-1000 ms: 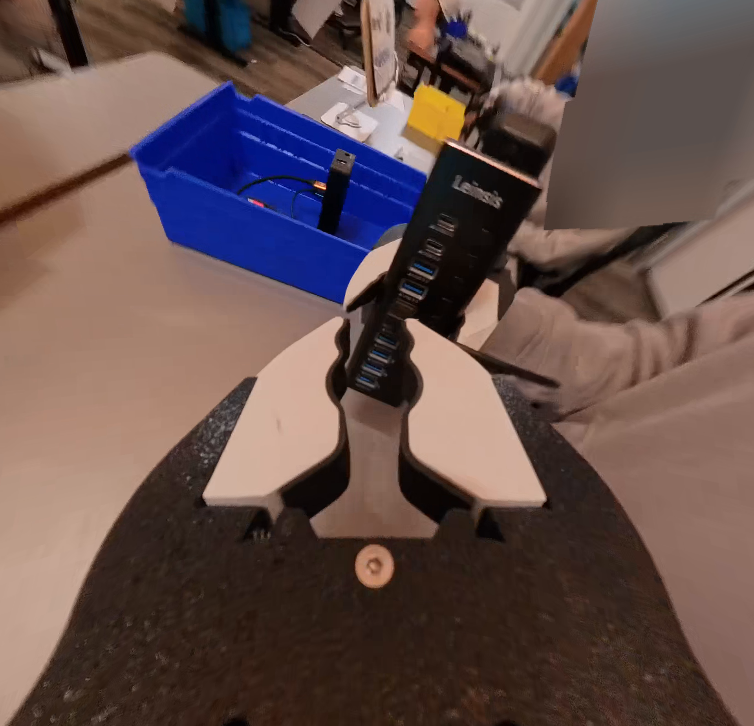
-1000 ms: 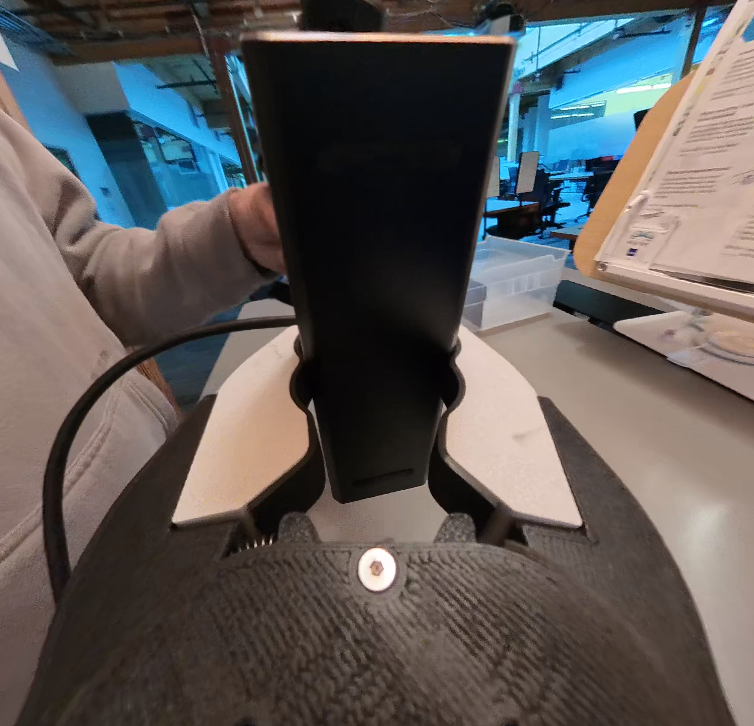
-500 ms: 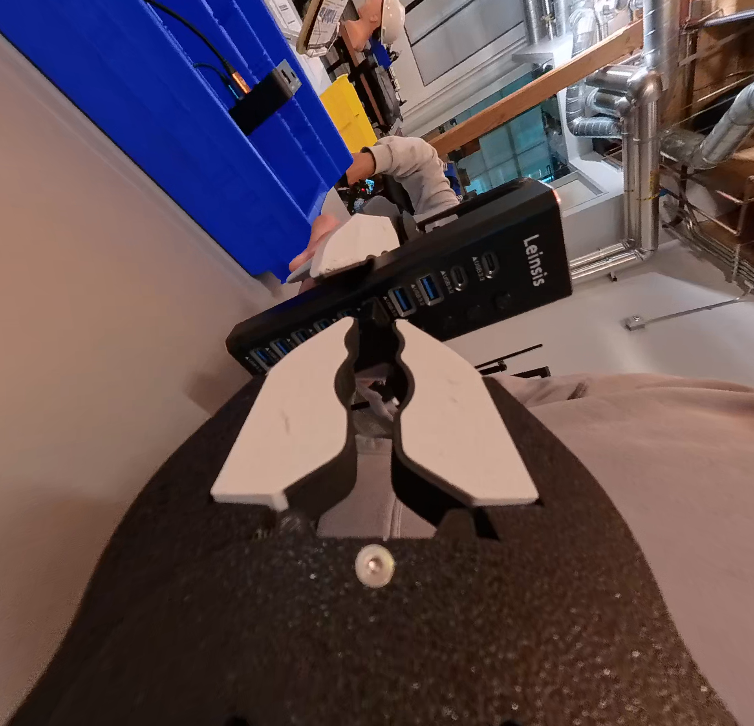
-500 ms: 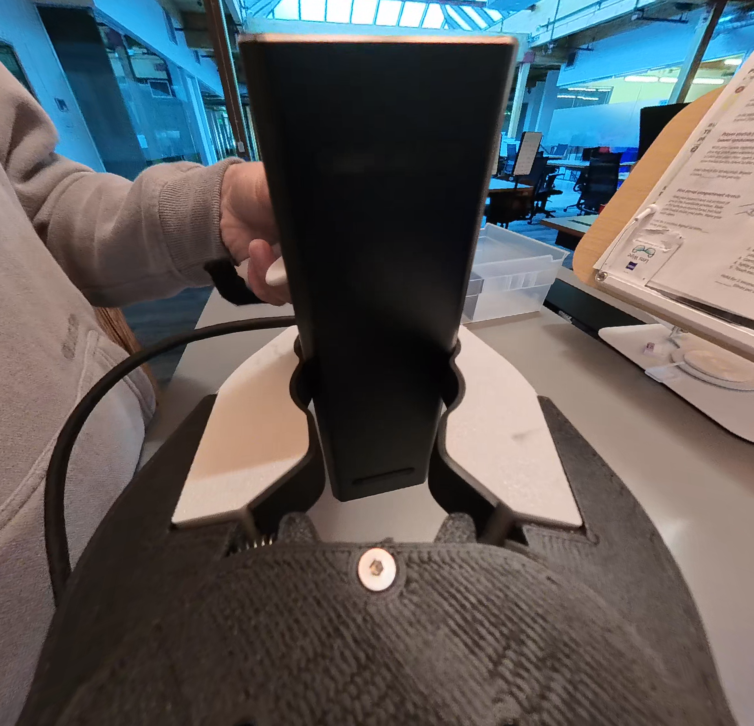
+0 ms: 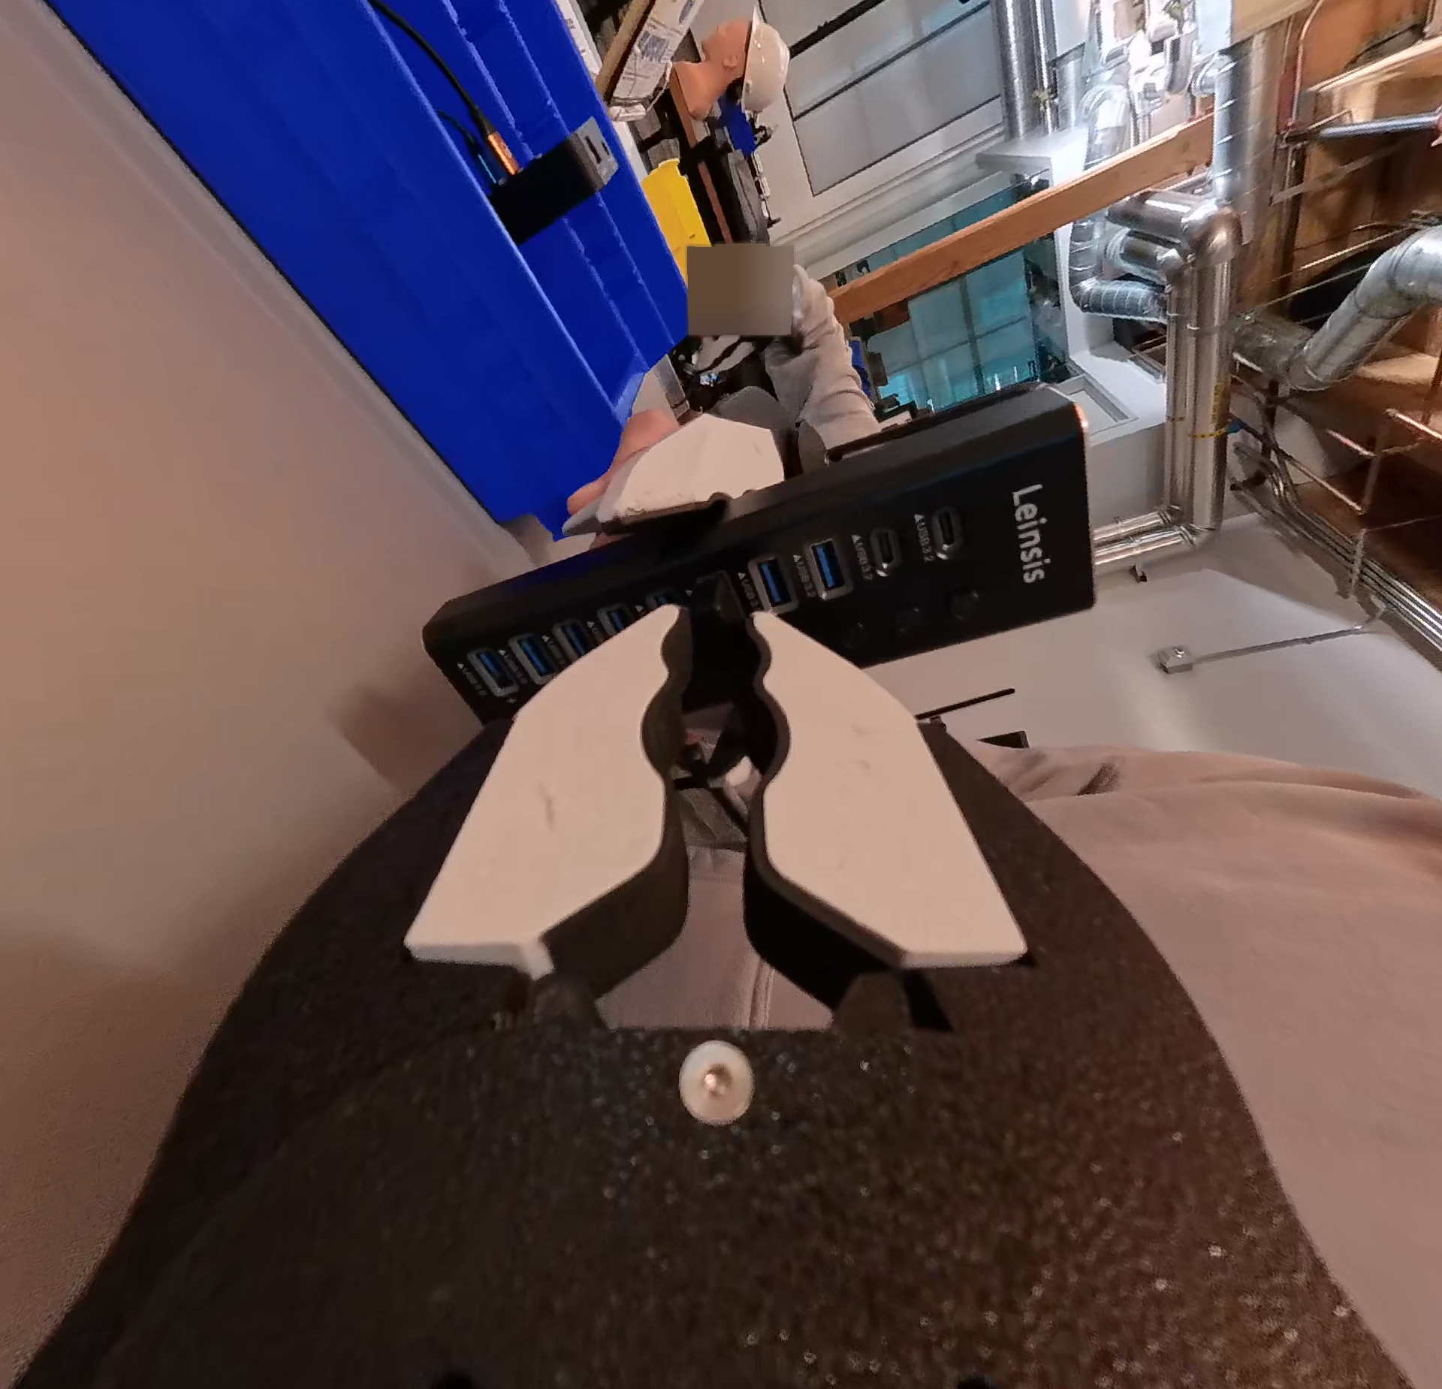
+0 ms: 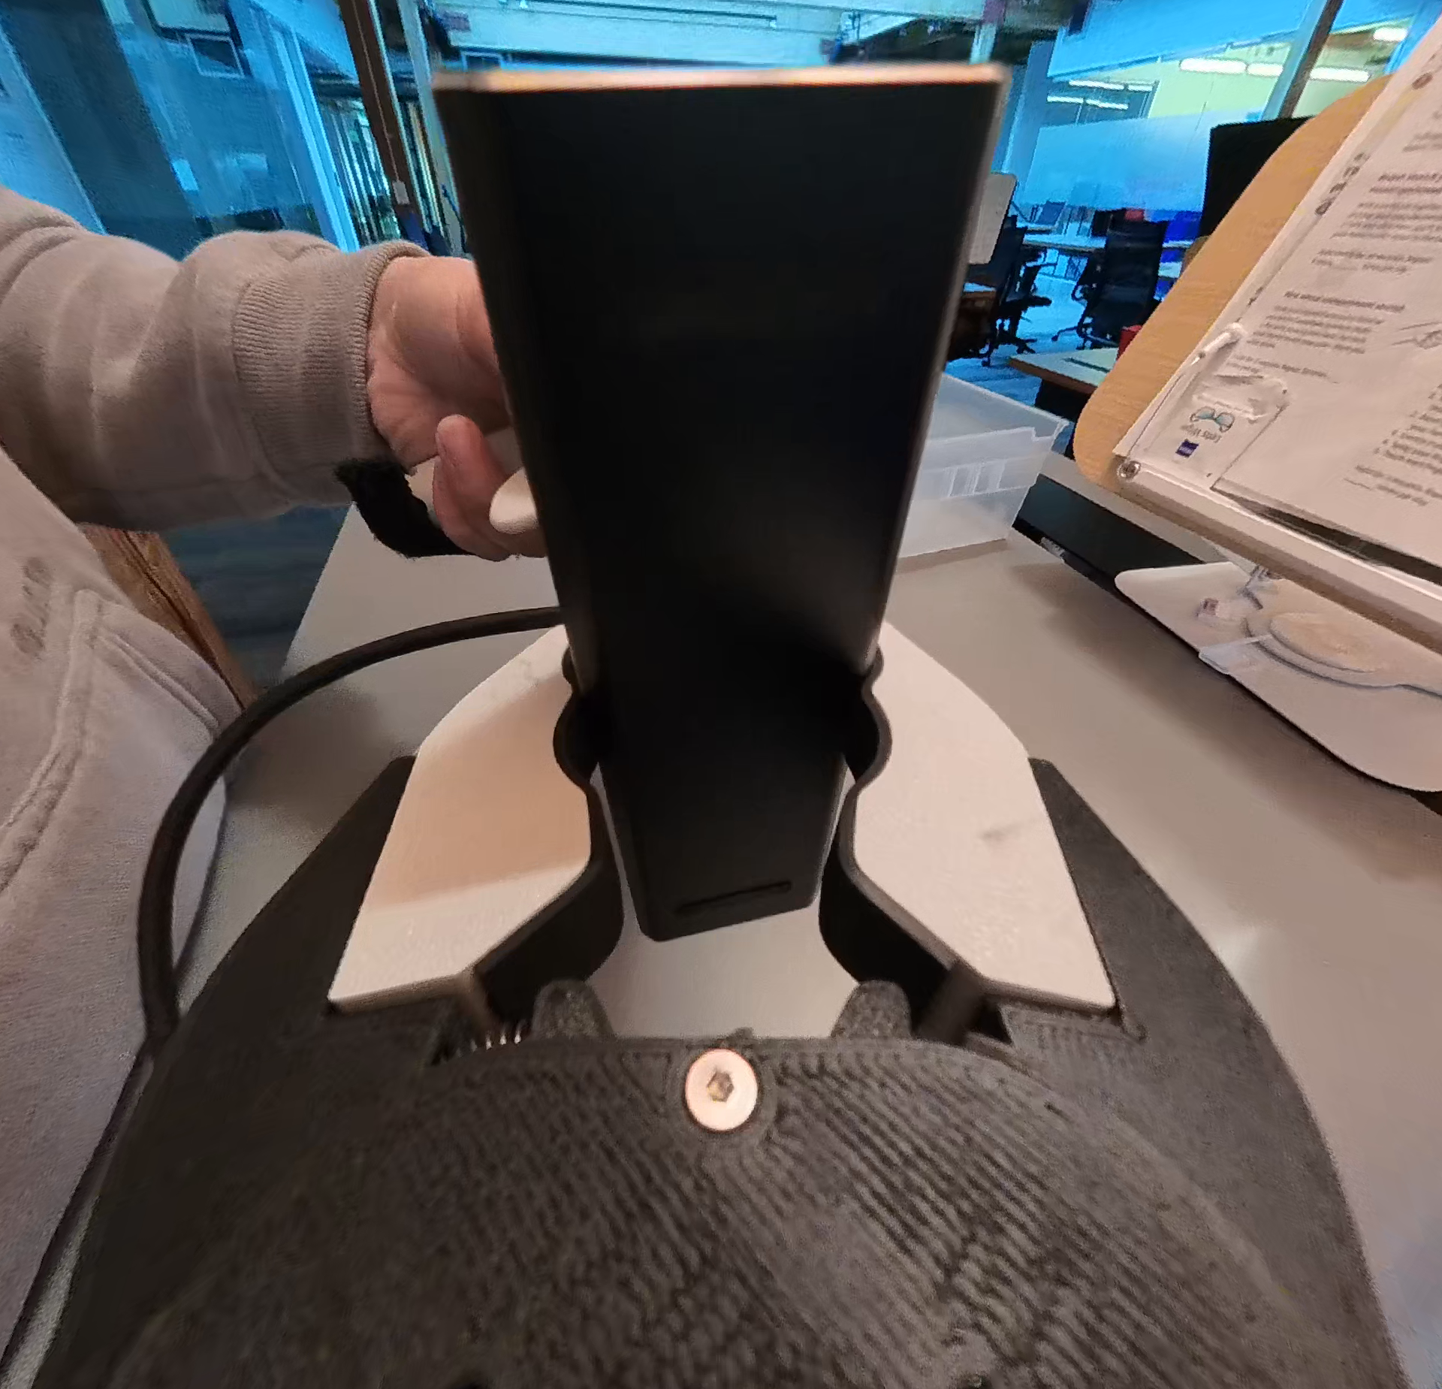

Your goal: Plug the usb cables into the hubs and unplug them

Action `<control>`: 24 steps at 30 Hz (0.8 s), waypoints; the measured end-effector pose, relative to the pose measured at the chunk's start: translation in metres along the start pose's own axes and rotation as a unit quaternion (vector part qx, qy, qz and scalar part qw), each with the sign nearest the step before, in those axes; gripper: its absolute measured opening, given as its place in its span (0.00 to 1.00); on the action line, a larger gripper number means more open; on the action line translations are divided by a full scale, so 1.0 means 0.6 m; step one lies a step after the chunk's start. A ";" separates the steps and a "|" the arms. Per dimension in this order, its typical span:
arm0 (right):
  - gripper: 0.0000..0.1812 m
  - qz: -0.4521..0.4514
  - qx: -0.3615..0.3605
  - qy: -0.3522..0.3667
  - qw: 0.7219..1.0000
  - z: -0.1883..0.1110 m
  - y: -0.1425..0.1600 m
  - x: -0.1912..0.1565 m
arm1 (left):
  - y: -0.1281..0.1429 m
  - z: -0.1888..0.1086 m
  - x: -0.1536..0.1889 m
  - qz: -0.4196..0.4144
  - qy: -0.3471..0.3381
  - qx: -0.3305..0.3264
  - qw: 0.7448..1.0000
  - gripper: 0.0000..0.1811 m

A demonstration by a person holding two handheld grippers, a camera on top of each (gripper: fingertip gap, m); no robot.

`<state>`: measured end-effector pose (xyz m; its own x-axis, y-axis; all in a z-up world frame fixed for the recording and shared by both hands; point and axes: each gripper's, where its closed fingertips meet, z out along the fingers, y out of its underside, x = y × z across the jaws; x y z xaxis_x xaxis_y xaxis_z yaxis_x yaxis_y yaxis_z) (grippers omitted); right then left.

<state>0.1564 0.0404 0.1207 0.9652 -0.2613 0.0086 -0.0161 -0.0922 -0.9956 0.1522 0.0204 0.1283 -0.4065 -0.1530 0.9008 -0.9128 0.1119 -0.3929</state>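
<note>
A long black multi-port USB hub [image 5: 897, 571] is held in the air, its row of blue ports facing my left gripper. My left gripper [image 5: 714, 633] is shut on a black USB plug [image 5: 706, 606] that sits at a port near the hub's middle. Whether the plug is fully seated is hidden by my fingers. My right gripper [image 6: 722, 657] is shut on the hub [image 6: 718, 415], whose plain back fills the right wrist view. One of its white fingers [image 5: 687, 469] shows in the left wrist view. A black cable [image 6: 234, 735] loops at the left.
A blue bin [image 5: 390, 220] stands on the beige table [image 5: 195, 571] and holds a small black hub [image 5: 554, 181] with a cable plugged in. A document stand [image 6: 1326, 337] and a clear plastic bin [image 6: 975, 462] stand to the right. A person's hand [image 6: 437, 415] is behind the hub.
The left view has rolled about a quarter turn, and my left gripper now grips a plug at the hub's port face. The right gripper has kept its hold and tipped the hub slightly.
</note>
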 end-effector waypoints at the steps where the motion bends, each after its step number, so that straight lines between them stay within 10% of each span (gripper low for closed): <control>1: 0.35 0.003 -0.002 0.000 1.000 0.002 0.003 0.000 | 0.002 -0.001 -0.003 0.000 -0.003 -0.003 1.000 0.06; 19: 0.36 0.014 -0.024 0.018 0.999 0.015 0.035 0.014 | -0.007 -0.004 -0.040 0.041 -0.053 0.010 0.998 0.08; 24: 0.36 0.034 0.000 0.050 0.998 -0.014 0.027 0.038 | -0.089 -0.118 -0.020 0.135 -0.137 0.133 0.972 0.19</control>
<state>0.1760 0.0247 0.1058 0.9313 -0.3607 -0.0500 -0.0810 -0.0713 -0.9942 0.2088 0.0858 0.1518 -0.5955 -0.4139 0.6885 -0.7344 -0.0670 -0.6754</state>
